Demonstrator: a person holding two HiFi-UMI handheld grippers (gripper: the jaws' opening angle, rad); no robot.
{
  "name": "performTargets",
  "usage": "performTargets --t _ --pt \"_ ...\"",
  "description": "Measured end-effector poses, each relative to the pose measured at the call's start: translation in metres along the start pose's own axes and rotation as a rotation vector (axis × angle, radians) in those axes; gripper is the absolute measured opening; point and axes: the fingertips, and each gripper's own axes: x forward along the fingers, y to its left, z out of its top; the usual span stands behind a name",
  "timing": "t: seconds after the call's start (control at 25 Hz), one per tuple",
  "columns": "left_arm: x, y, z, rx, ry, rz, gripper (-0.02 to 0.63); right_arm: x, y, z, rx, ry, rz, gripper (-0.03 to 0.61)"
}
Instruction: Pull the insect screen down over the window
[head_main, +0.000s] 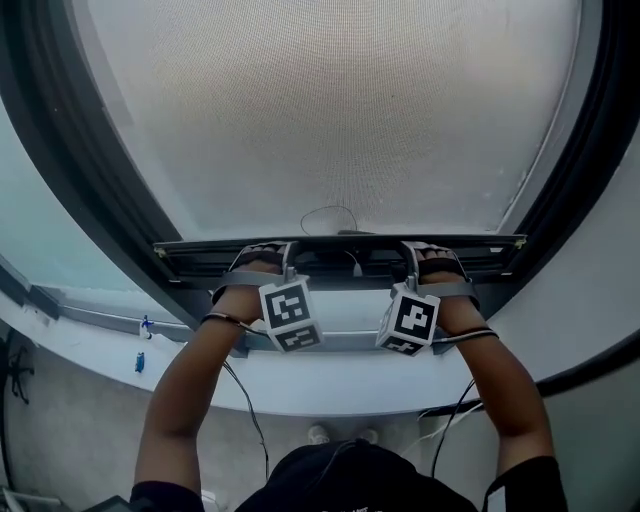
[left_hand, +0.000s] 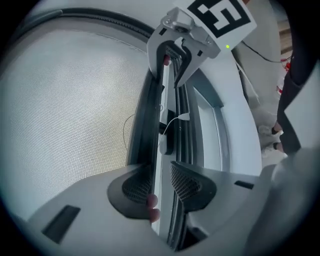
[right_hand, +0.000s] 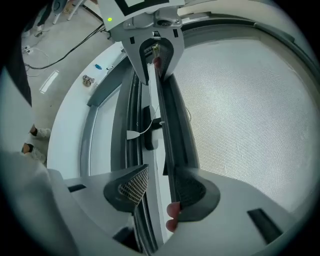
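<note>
The insect screen's grey mesh (head_main: 330, 110) fills the window above its dark bottom bar (head_main: 340, 250). Both grippers sit on that bar, side by side, just above the sill. My left gripper (head_main: 265, 262) straddles the bar (left_hand: 156, 150); in the left gripper view (left_hand: 161, 182) its pads (left_hand: 187, 182) press on the bar's two sides. My right gripper (head_main: 432, 262) holds the same bar (right_hand: 161, 145) further right, with its jaws (right_hand: 162, 186) closed on it in the same way. A fingertip (left_hand: 153, 207) shows under the left jaws. A white pull cord (left_hand: 175, 120) hangs between the two grippers.
The dark window frame (head_main: 110, 200) curves round both sides of the mesh. Below the bar lie the grey track and white sill (head_main: 330, 385), with small blue bits (head_main: 140, 362) at the left. Cables (head_main: 250, 420) trail from the grippers down to the floor.
</note>
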Motion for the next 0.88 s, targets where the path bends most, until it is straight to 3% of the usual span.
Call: performTargets --t 0.16,0.28,0.4,0.52,0.72,0.88 --pt "0.0 -0.001 0.0 0.0 0.001 0.0 0.115 -0.001 -0.002 0.001 0.008 -0.015 -0.034 0.17" --pt "0.001 -0.001 -0.001 0.011 -0.001 0.003 0.116 -0.001 -0.003 0.0 -0.055 -0.004 -0.104 0.17" --pt "0.002 0.0 -0.002 0.047 0.04 0.017 0.115 0.003 -0.002 0.001 -0.004 -0.041 -0.168 0.17" --pt "0.003 -0.001 0.0 0.073 0.072 0.028 0.115 0.001 -0.003 0.0 0.005 -0.058 -0.164 0.17" --pt "0.002 -0.003 -0.001 0.053 0.05 -0.002 0.115 -0.009 -0.004 0.0 -0.034 -0.071 -0.154 0.17" --pt "0.0 -0.001 -0.001 0.041 0.04 -0.028 0.115 -0.031 -0.015 0.015 0.123 -0.157 -0.192 0.17"
